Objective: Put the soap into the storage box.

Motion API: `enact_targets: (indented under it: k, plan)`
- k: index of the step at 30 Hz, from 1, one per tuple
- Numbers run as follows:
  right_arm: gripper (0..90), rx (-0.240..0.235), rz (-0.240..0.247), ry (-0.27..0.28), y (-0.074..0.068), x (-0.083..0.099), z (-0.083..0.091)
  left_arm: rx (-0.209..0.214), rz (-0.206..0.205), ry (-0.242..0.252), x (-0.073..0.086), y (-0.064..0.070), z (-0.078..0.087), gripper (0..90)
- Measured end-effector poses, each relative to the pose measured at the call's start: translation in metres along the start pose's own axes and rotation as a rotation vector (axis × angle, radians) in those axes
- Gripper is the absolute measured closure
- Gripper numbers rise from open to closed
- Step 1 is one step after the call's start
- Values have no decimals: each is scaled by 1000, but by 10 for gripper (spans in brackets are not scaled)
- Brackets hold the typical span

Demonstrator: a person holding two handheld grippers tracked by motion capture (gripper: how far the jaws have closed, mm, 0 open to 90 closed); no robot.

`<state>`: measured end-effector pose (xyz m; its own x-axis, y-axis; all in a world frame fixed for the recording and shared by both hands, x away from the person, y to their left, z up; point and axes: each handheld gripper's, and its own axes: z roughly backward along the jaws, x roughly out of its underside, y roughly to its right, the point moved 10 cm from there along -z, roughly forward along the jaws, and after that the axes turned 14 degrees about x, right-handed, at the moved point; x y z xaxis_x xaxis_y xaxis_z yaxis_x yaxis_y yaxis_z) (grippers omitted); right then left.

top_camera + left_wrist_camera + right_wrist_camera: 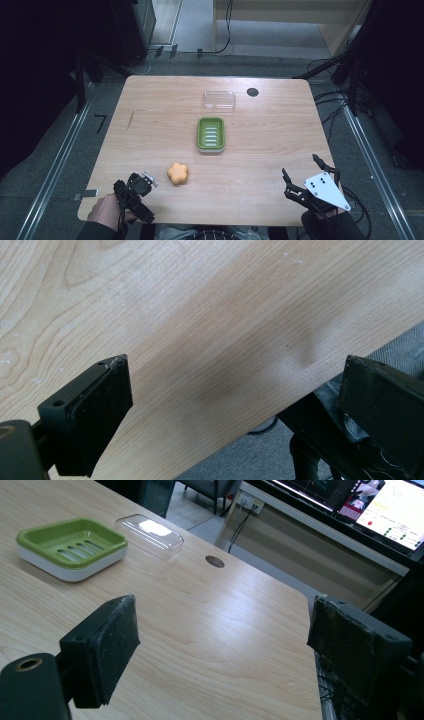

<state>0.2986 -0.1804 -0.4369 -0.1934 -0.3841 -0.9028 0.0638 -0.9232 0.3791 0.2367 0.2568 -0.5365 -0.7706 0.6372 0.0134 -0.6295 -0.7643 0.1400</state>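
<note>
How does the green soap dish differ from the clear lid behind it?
The soap dish is opaque green on a white base; the lid is see-through plastic. The dish has a slotted floor, while the lid looks smooth. In the high view the dish lies lengthwise away from the person, while the lid lies crosswise, farther back. Both are rounded rectangles of similar size, resting apart on the table, away from both grippers.

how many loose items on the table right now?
3. An orange flower-shaped soap lies near the front, just ahead of the left gripper. A green soap dish sits mid-table. A clear lid lies just behind it. Nothing seems hidden.
</note>
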Motion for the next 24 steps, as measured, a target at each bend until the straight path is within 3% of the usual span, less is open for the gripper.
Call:
enact_targets:
  k: [17, 24]
  plan:
    - [133, -6, -5, -4, -1, 0, -1, -14, 1, 27, -2, 0, 2, 7]
    - [133, -4, -7, -7, -1, 0, -1, 2, -8, 53, -8, 1, 4, 0]
